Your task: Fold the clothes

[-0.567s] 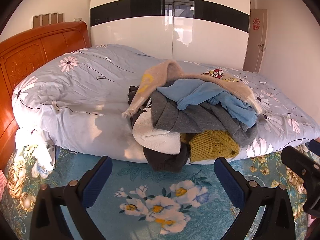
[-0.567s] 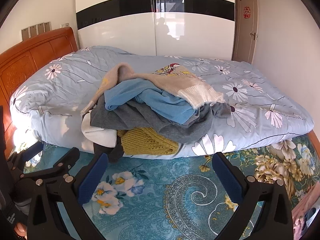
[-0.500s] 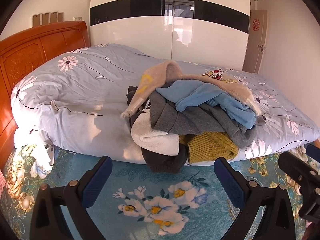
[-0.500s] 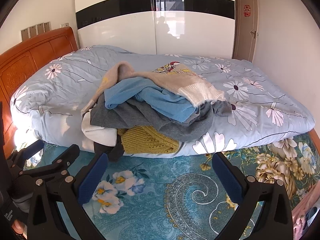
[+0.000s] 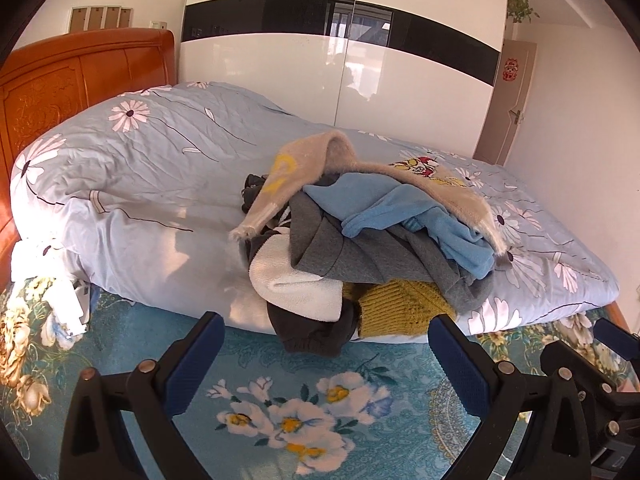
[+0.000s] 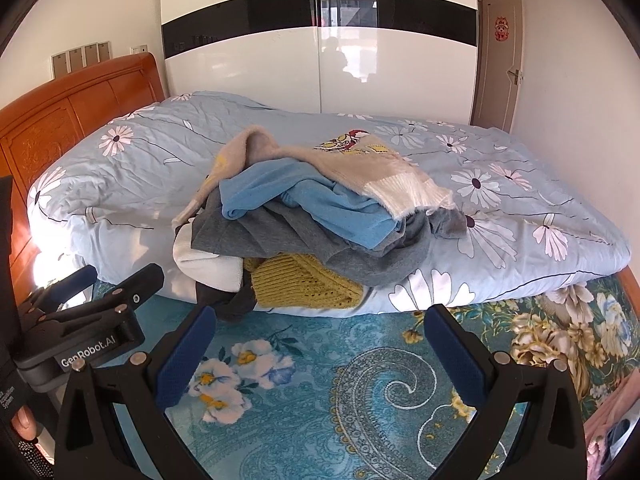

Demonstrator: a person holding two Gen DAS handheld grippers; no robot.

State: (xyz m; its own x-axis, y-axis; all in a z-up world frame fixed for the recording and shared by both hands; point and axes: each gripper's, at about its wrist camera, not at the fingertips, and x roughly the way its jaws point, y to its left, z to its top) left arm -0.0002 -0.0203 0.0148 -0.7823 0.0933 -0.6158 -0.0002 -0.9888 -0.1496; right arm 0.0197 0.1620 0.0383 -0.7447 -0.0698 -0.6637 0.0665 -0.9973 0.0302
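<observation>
A heap of clothes point(image 5: 360, 240) lies at the near edge of the bed's blue floral duvet point(image 5: 152, 184). A beige fuzzy sweater point(image 5: 312, 160) lies on top, over a light blue top point(image 5: 400, 208), a grey garment point(image 5: 352, 256), a white fleece point(image 5: 296, 284) and a mustard knit point(image 5: 400, 308). The heap also shows in the right wrist view point(image 6: 312, 224). My left gripper point(image 5: 324, 360) is open and empty, short of the heap, over the teal bedding. My right gripper point(image 6: 320, 352) is open and empty too. The left gripper point(image 6: 96, 308) shows at the left of the right wrist view.
An orange wooden headboard point(image 5: 60, 92) stands at the left. A white and black wardrobe point(image 5: 340, 60) stands behind the bed, with a door point(image 5: 508, 100) to its right. Teal floral bedding point(image 6: 360, 392) lies under both grippers. The duvet point(image 6: 520, 200) right of the heap is bare.
Both grippers have moved slightly closer to the bed and the heap looks a little larger. Both grippers stay open.
</observation>
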